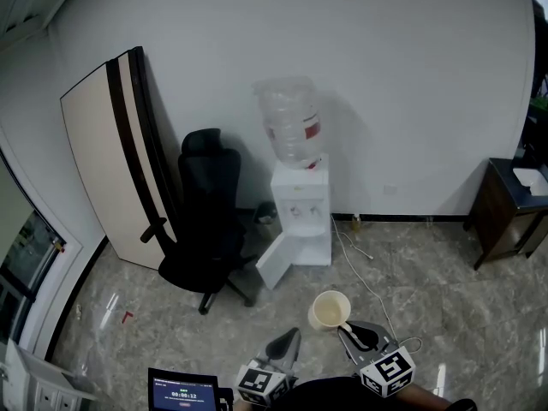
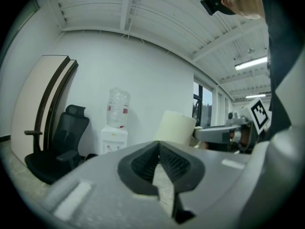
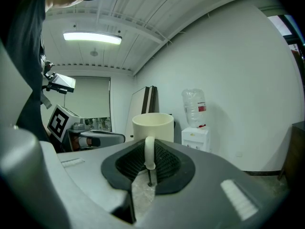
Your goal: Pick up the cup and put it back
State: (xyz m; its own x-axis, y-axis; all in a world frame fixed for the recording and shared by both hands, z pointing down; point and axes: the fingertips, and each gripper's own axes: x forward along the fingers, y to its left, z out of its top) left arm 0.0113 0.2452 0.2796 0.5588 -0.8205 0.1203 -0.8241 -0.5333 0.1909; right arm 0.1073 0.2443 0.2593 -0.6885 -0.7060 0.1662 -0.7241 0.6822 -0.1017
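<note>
A cream mug (image 1: 330, 310) hangs in the air over the marble floor, upright, mouth up. My right gripper (image 1: 349, 326) is shut on its handle, coming from the mug's near right side. In the right gripper view the mug (image 3: 152, 125) stands straight ahead, and the handle (image 3: 149, 152) is pinched between the ribbed pads of the right gripper (image 3: 149, 165). My left gripper (image 1: 289, 339) sits to the mug's near left, its jaws together and nothing in them. In the left gripper view, the left gripper (image 2: 159, 151) points past the mug (image 2: 175, 128), which floats ahead to the right.
A white water dispenser (image 1: 300, 221) with a bottle on top and its lower door swung open stands against the far wall. A black office chair (image 1: 205, 229) and a leaning board (image 1: 116, 165) are left of it. A dark side table (image 1: 511, 212) is at the right, and a cable (image 1: 364, 276) runs over the floor.
</note>
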